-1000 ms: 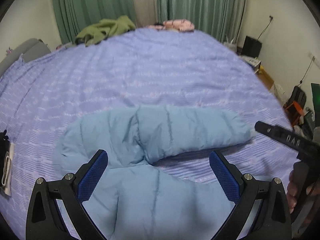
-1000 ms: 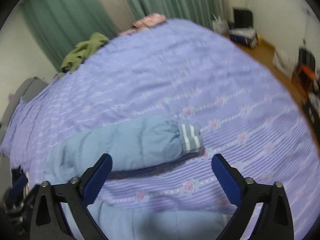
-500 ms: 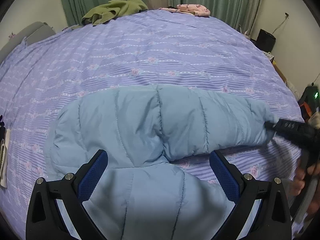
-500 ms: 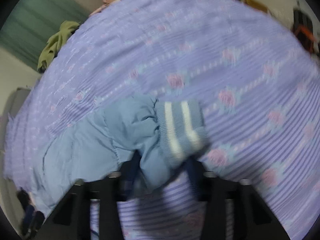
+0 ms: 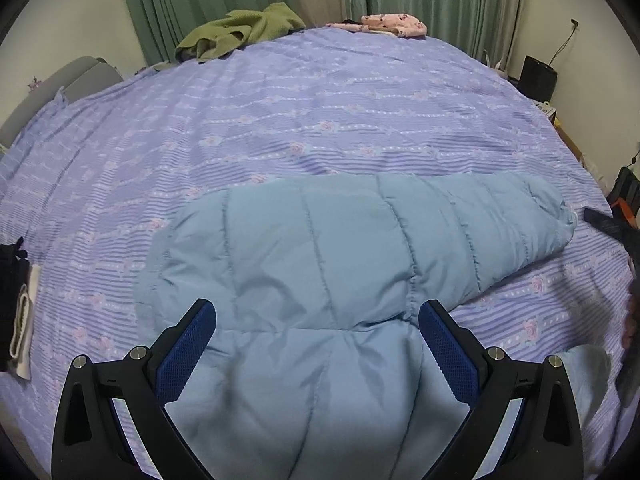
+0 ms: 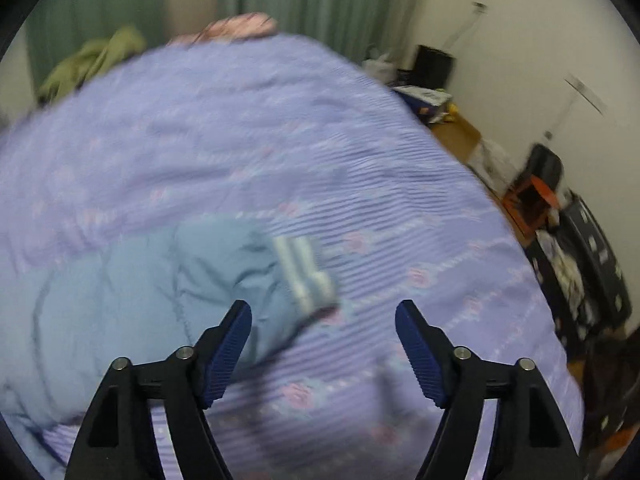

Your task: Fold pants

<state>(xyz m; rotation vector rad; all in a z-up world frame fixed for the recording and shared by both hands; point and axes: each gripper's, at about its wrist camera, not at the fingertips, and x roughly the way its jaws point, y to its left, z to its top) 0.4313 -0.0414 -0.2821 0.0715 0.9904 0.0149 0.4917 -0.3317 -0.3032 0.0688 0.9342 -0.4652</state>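
Light blue quilted pants lie on the purple striped bedspread, one leg stretched to the right, the other running toward me. My left gripper is open just above the crotch area, holding nothing. In the blurred right wrist view the pants leg ends in a striped knit cuff. My right gripper is open, empty, just in front of that cuff. Its dark body shows at the right edge of the left wrist view.
A green garment and a pink garment lie at the far edge of the bed by green curtains. A black and white item lies at the left edge. Boxes and bags clutter the floor at right.
My right gripper had closed around the cuffed leg end; it has since opened and pulled back, leaving the cuff on the bed. My left gripper moved slightly over the pants.
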